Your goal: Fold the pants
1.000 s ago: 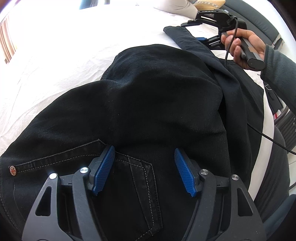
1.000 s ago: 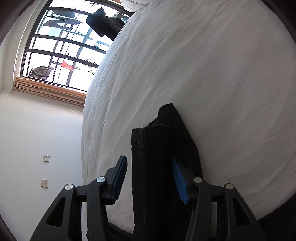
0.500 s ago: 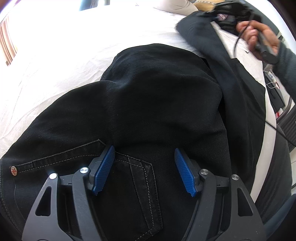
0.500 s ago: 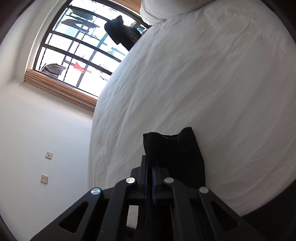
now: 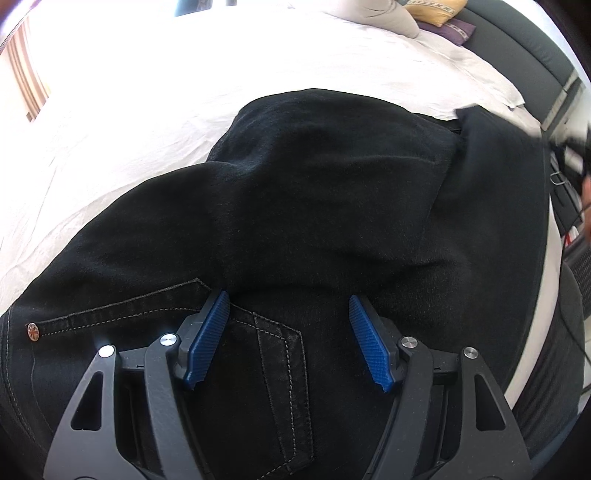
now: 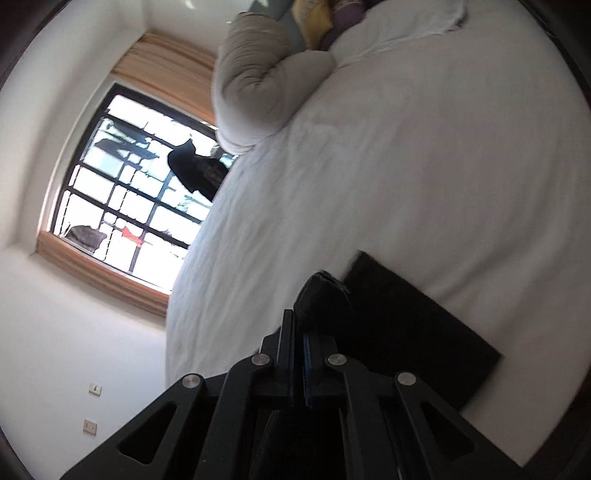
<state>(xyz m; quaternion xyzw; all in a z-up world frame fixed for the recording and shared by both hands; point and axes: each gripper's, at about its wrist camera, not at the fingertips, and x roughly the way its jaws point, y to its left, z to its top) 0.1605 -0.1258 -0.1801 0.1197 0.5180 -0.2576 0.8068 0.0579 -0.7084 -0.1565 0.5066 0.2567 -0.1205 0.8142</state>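
Below, black jeans (image 5: 314,206) lie spread on a white bed sheet (image 5: 129,110), the seat side up, with a stitched back pocket (image 5: 280,369) and a copper rivet (image 5: 32,331) showing. Left tool (image 5: 289,341): blue ribbed pads (image 5: 208,336) stand well apart over the pocket, gripping nothing; whether the tips rest on the fabric cannot be told. Right tool (image 6: 300,354): fingers pressed together, clamped on a bunched hem of the jeans (image 6: 406,325), one leg trailing from it across the bed. In the left wrist view that leg reaches toward the blurred right edge of the frame. Background: rolled beige duvet (image 6: 266,88), yellow cushion (image 6: 314,14), barred window (image 6: 133,184), wall sockets (image 6: 95,388).
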